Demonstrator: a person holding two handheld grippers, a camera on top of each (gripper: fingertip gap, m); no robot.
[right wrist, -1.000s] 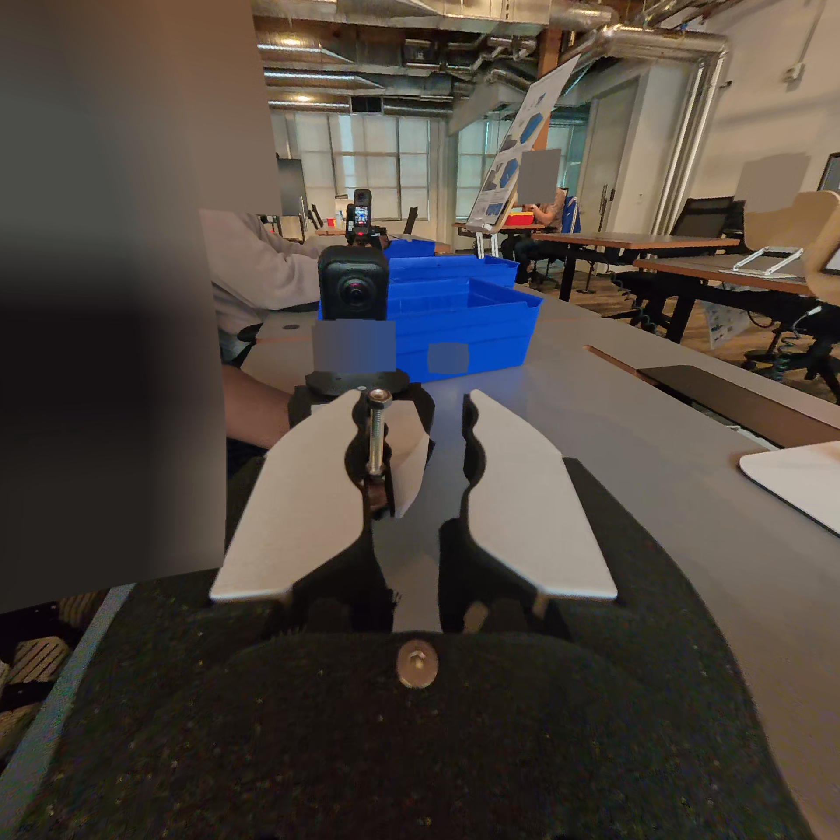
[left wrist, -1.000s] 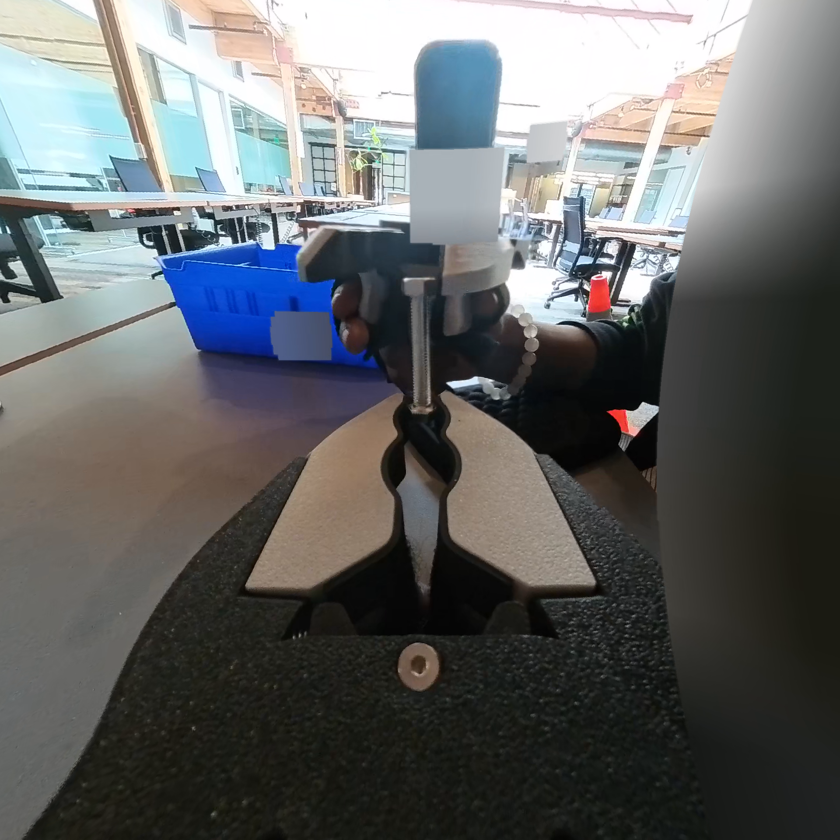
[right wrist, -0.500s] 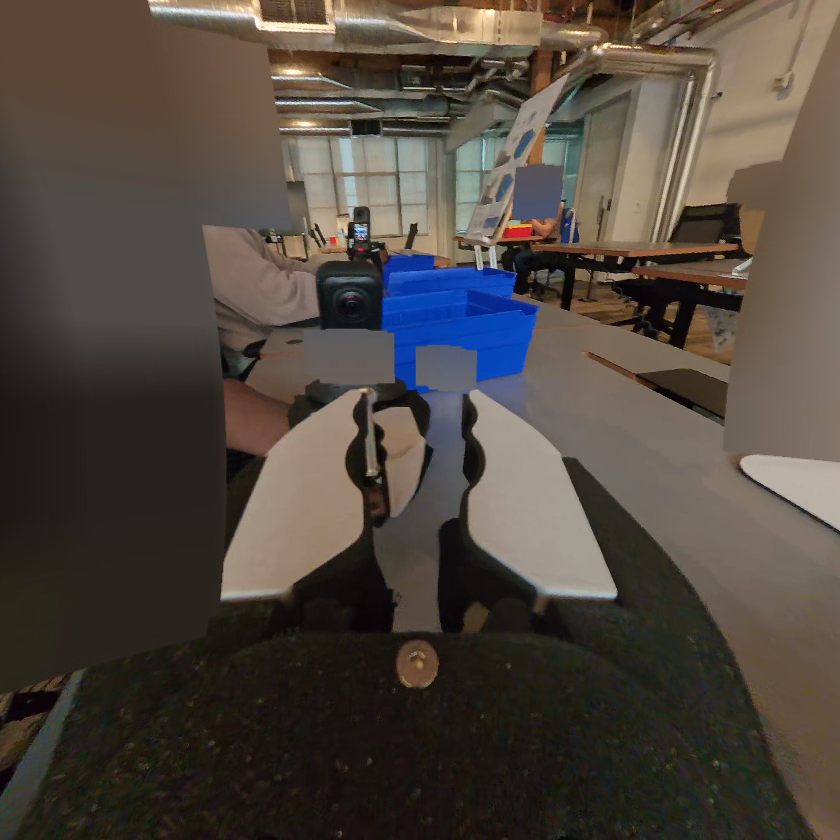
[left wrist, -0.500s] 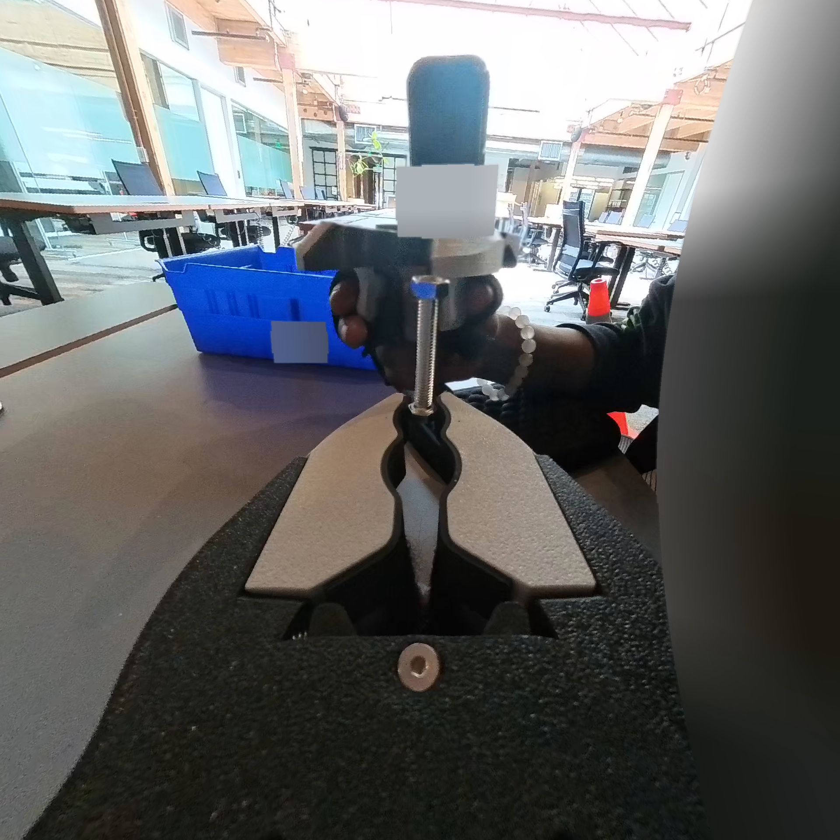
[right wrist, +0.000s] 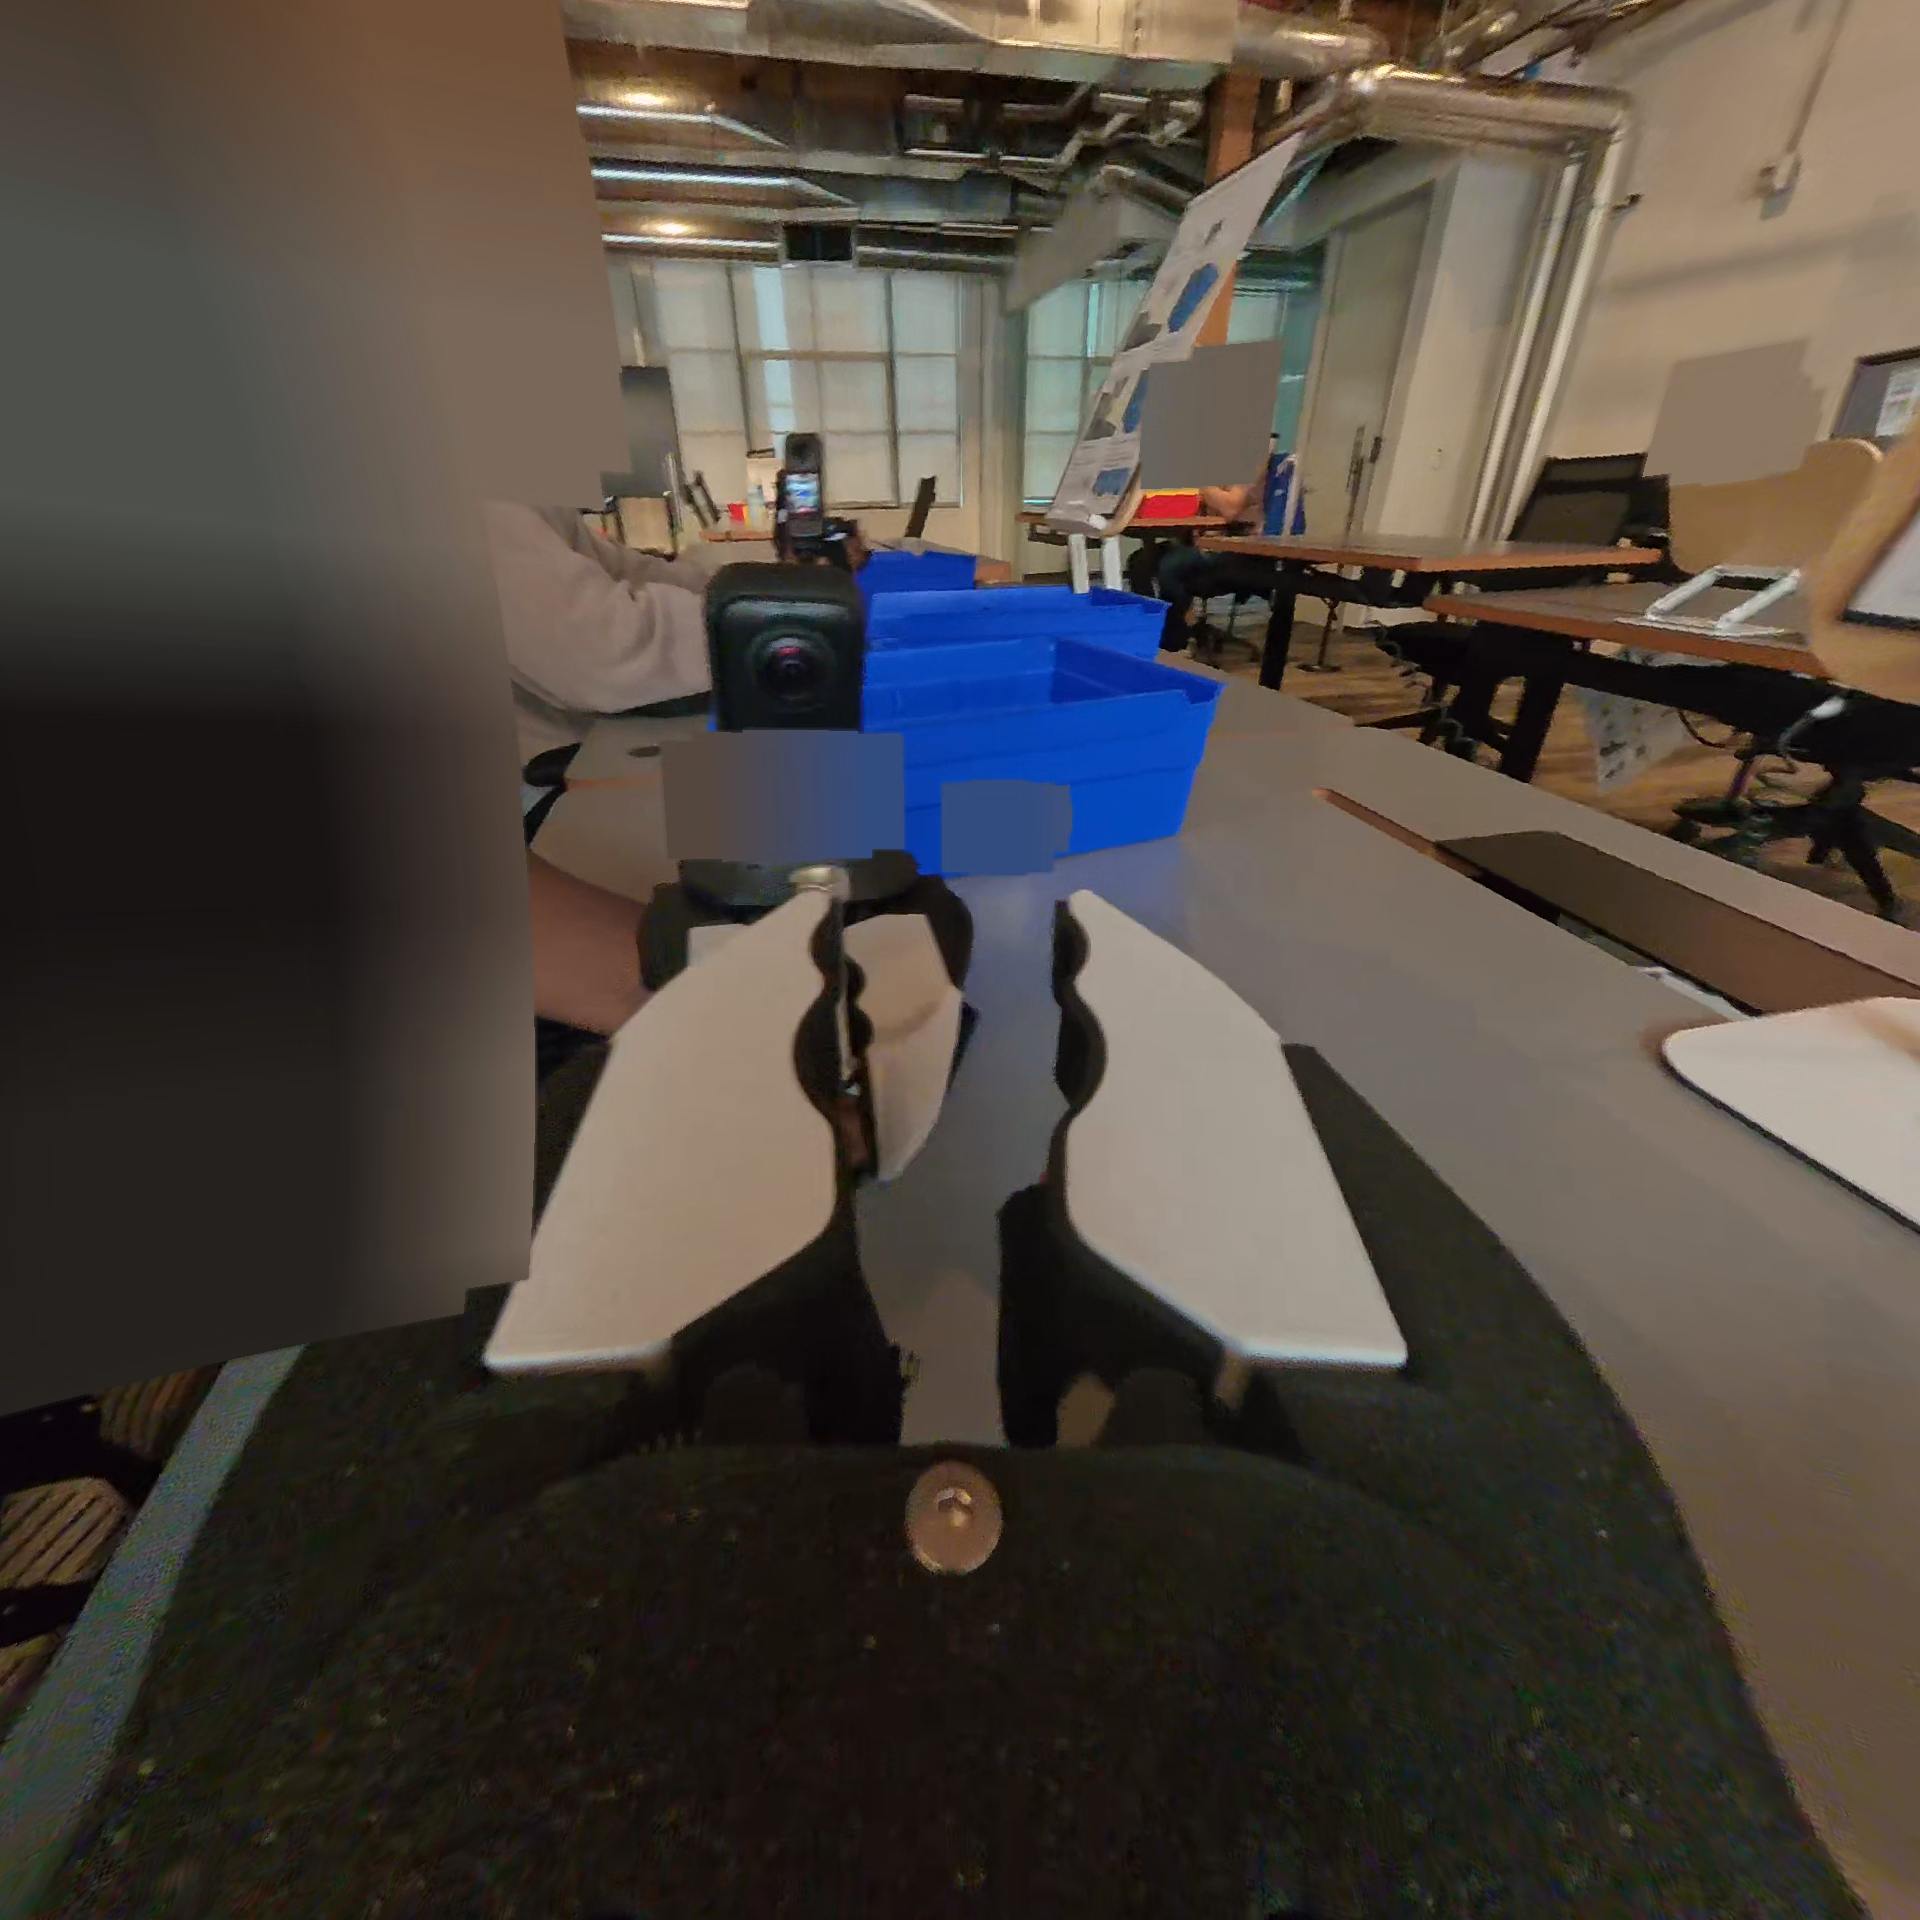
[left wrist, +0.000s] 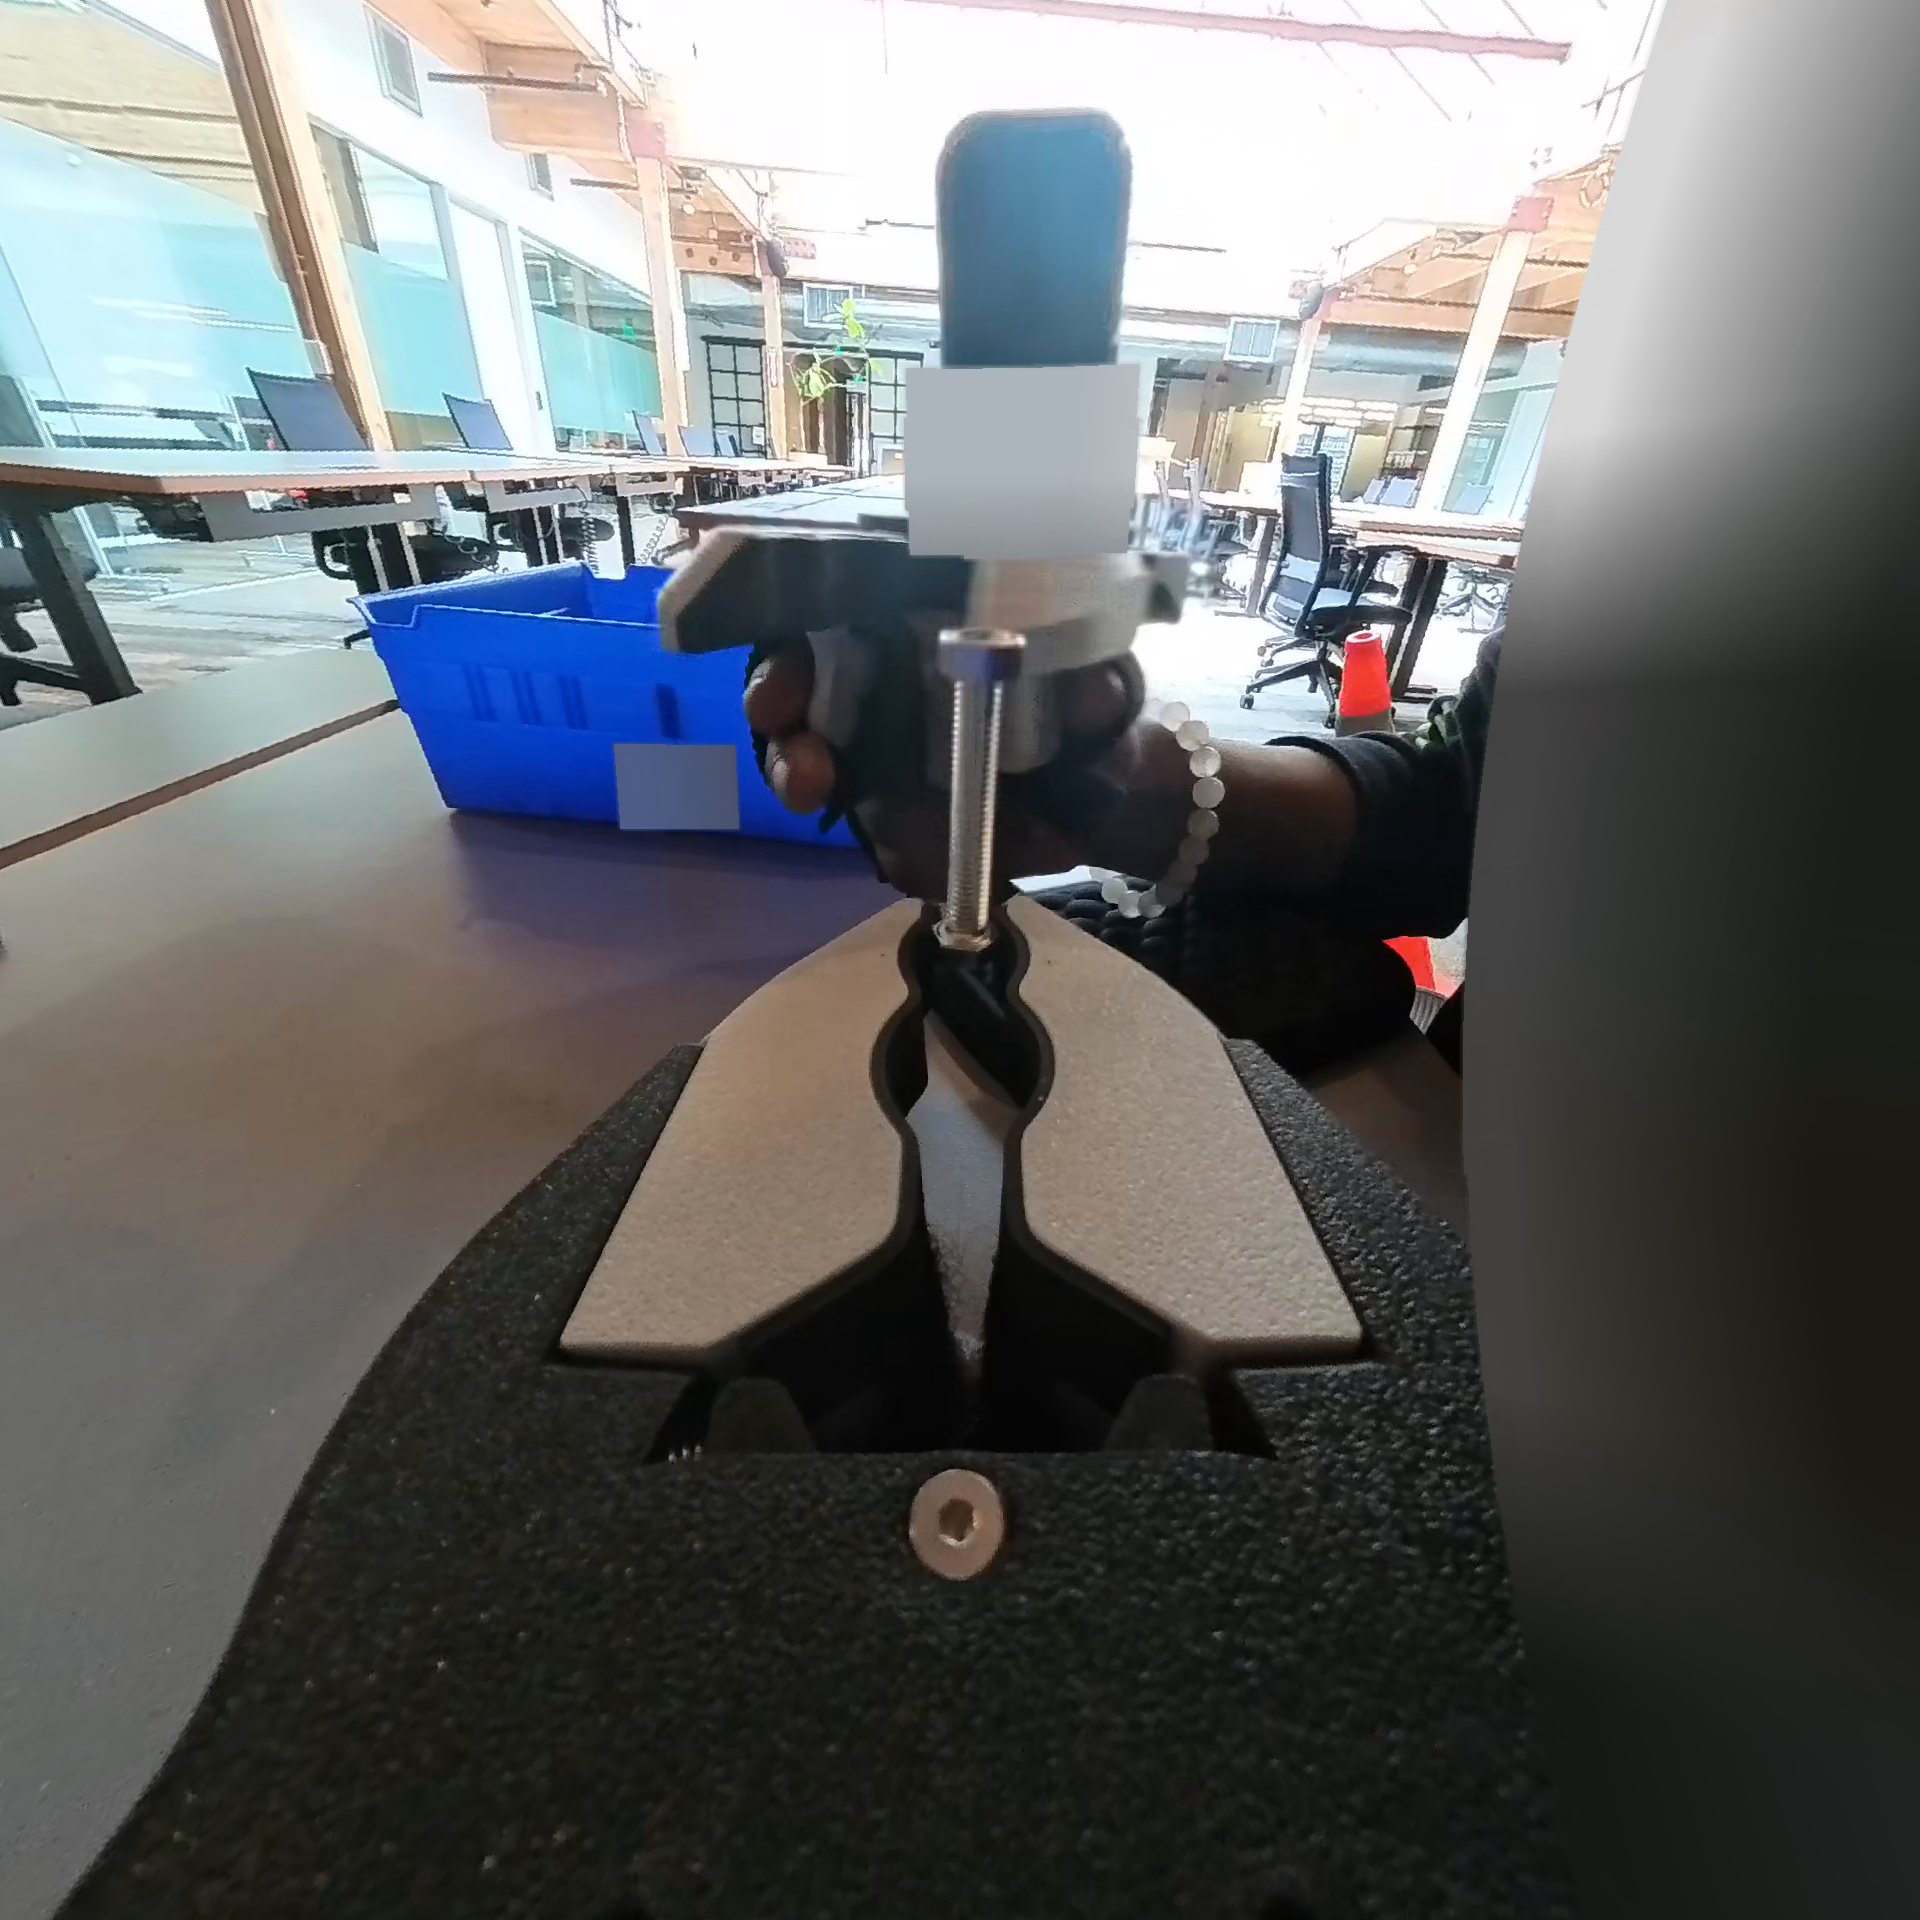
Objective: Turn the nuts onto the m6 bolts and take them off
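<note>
- Left gripper (left wrist: 966, 930) clamped on a steel nut (left wrist: 966, 938); bolt (left wrist: 975, 790) stands upright.
- Right gripper (right wrist: 951, 935) gapes; bolt beside its left finger (right wrist: 727, 1039).
- Blue bin (left wrist: 540, 707) well apart across bare table (left wrist: 312, 1039).

A large open-plan office. In the left wrist view, tall glass partitions (left wrist: 135, 312) framed by timber posts fill the upper left, under a glaring bright skylight ceiling (left wrist: 790, 73). Black swivel office chairs (left wrist: 1320, 582) stand at long wooden desks (left wrist: 239, 473). In the right wrist view, exposed silver ducts (right wrist: 1434, 94) cross the upper right above gridded windows (right wrist: 821, 384).
</note>
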